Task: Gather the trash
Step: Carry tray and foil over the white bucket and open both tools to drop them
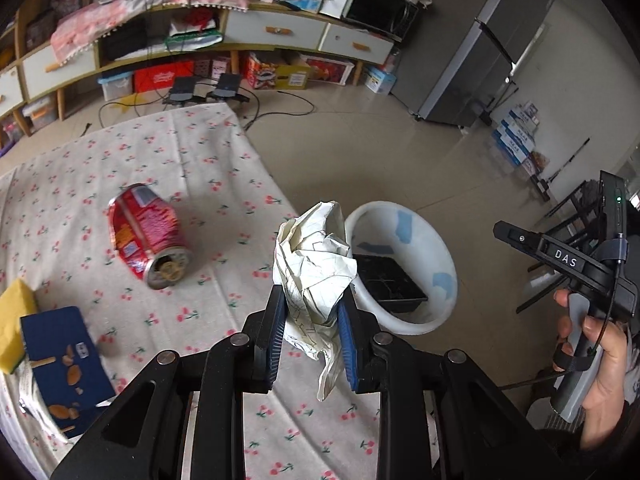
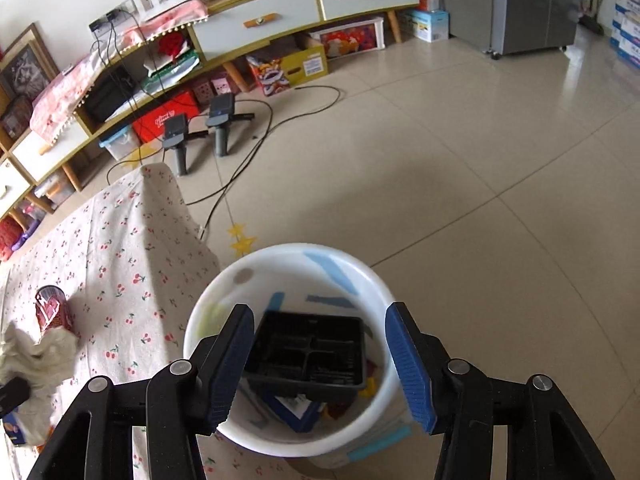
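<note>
My left gripper (image 1: 312,312) is shut on a crumpled ball of white paper (image 1: 316,264) and holds it above the table's right edge, close to the white bucket (image 1: 444,256) on the floor. The bucket (image 2: 208,308) holds a black plastic tray (image 2: 308,352) and other trash. My right gripper (image 2: 320,344) is open and empty right above the bucket; it also shows in the left wrist view (image 1: 520,236). A crushed red can (image 1: 146,232) lies on its side on the cherry-print tablecloth (image 1: 180,152). The can (image 2: 52,308) and the paper (image 2: 36,356) show at the right wrist view's left.
A blue snack box (image 1: 64,364) and a yellow sponge (image 1: 14,320) lie at the table's left front. Two spare grippers (image 2: 200,128) and cables lie on the tiled floor. A long low cabinet (image 2: 256,24) and a grey fridge (image 1: 488,48) stand along the walls.
</note>
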`<state>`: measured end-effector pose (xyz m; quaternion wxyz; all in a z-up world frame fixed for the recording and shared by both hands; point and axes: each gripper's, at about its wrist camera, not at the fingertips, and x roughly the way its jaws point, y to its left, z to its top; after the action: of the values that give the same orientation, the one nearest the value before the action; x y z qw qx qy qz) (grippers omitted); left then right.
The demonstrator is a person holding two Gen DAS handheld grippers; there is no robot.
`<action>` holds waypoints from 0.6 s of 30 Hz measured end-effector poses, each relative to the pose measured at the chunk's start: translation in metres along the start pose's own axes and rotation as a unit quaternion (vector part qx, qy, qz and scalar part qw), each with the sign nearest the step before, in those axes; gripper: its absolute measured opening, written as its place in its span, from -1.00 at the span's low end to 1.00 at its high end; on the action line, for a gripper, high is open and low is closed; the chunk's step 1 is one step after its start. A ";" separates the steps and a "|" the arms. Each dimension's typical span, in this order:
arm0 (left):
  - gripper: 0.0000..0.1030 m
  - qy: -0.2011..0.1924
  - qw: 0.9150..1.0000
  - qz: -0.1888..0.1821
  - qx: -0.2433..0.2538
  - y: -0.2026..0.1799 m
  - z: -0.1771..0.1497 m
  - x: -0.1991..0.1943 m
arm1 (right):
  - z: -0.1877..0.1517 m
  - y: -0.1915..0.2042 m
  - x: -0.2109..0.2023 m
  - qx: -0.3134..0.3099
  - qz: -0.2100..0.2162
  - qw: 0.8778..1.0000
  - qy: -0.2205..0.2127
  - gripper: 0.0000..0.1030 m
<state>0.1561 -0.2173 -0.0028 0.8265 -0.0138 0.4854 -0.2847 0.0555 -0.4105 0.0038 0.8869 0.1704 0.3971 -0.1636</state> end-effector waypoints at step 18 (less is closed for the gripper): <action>0.45 0.043 0.998 -0.022 0.044 -0.069 0.019 0.080 | -0.018 -0.058 -0.030 0.009 -0.024 1.000 -0.009 0.24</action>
<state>0.1690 -0.3185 -0.0357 0.7982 0.0237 0.5070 -0.3245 0.0001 -0.4500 0.0058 0.8845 0.1674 0.3918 -0.1899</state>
